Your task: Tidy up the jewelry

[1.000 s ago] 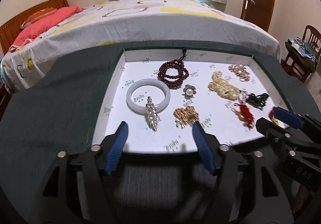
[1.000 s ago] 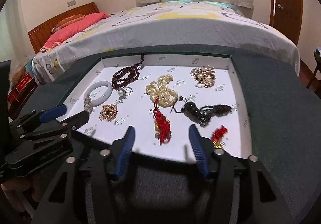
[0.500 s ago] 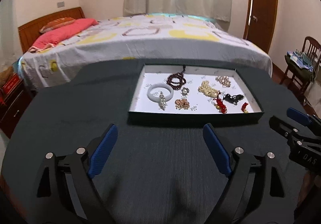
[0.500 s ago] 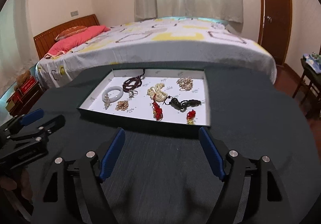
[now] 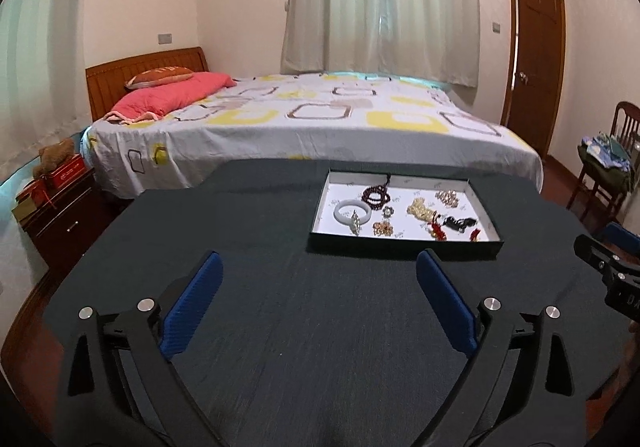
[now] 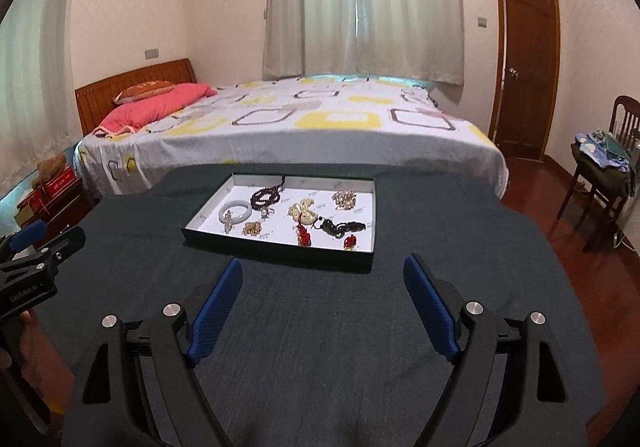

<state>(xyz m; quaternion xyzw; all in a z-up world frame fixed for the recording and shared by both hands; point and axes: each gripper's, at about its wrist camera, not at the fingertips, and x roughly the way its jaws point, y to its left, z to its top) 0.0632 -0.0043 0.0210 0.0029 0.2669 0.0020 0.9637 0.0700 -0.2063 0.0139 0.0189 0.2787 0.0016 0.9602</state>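
A shallow dark box with a white lining (image 5: 404,247) (image 6: 276,247) sits on the far side of a dark round table (image 5: 280,287). It holds a white bangle (image 5: 350,211) (image 6: 236,212), dark red beads (image 5: 377,195) (image 6: 266,195), a pearl heap (image 5: 420,208) (image 6: 303,210), gold pieces, a black pendant (image 6: 340,227) and red knot charms (image 6: 304,237). My left gripper (image 5: 318,269) and right gripper (image 6: 322,274) are open and empty, well back from the box.
A bed (image 5: 320,119) with a patterned sheet stands behind the table. A nightstand (image 5: 56,215) is at the left, a chair (image 6: 600,175) with clothes at the right, and a brown door (image 6: 524,59) beyond.
Both grippers have pulled back and up from the box, which now looks small and far. Both stay open and empty. The jewelry has not moved.
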